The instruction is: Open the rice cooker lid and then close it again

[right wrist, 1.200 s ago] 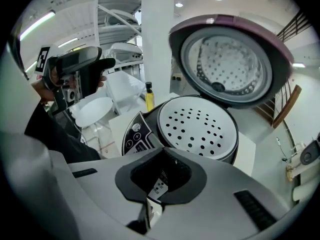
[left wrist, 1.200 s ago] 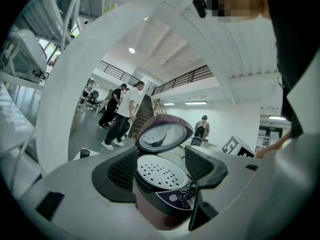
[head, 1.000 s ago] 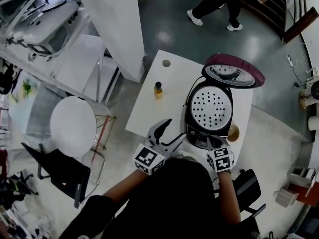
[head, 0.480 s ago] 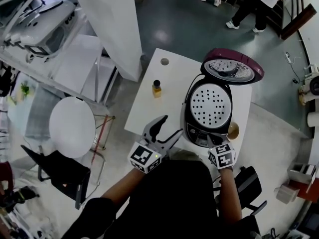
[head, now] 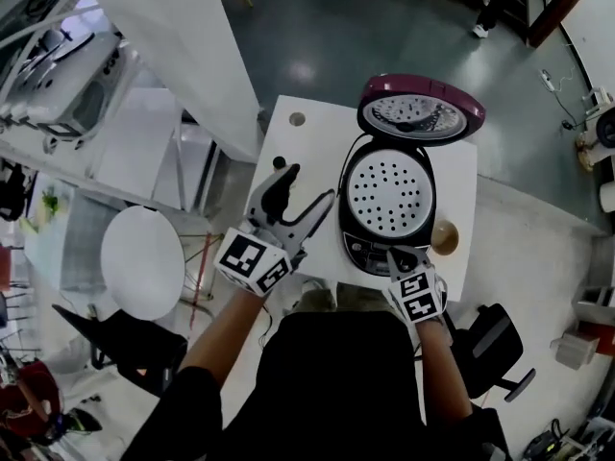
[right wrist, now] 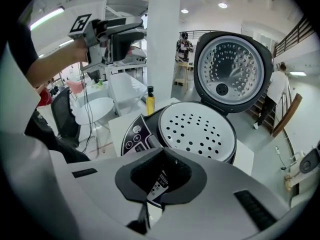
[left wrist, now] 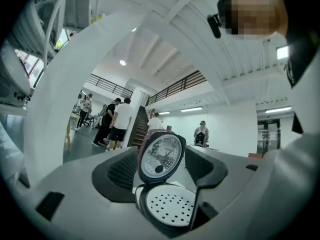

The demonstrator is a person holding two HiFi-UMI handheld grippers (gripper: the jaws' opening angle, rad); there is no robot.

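Cooker (head: 389, 209) sits on the right half of the white table (head: 288, 147), with its maroon lid (head: 421, 110) swung fully up at the back, so I look down on the lid's shiny metal underside. A white plate (head: 389, 192) dotted with holes covers the pot, and the panel (head: 363, 250) of buttons at the front faces me.

My right gripper (head: 396, 255) points steeply down at the cooker's front edge, right beside that panel. Its jaws are pressed together with nothing between them (whether the tips touch the housing I cannot tell).

My left gripper (head: 306, 185) hangs level over the table to the left of the cooker, well clear of it. Its jaws stand wide apart and empty; through the gap, in the left gripper view, I see the cooker and its raised lid some way off.

A small yellow bottle (right wrist: 150, 101) stands on the table left of the cooker. A brown cup (head: 444, 238) sits just beside the cooker's right flank. Off to the left, on the floor, are a round stand (head: 142, 262) and a black chair (head: 125, 339).
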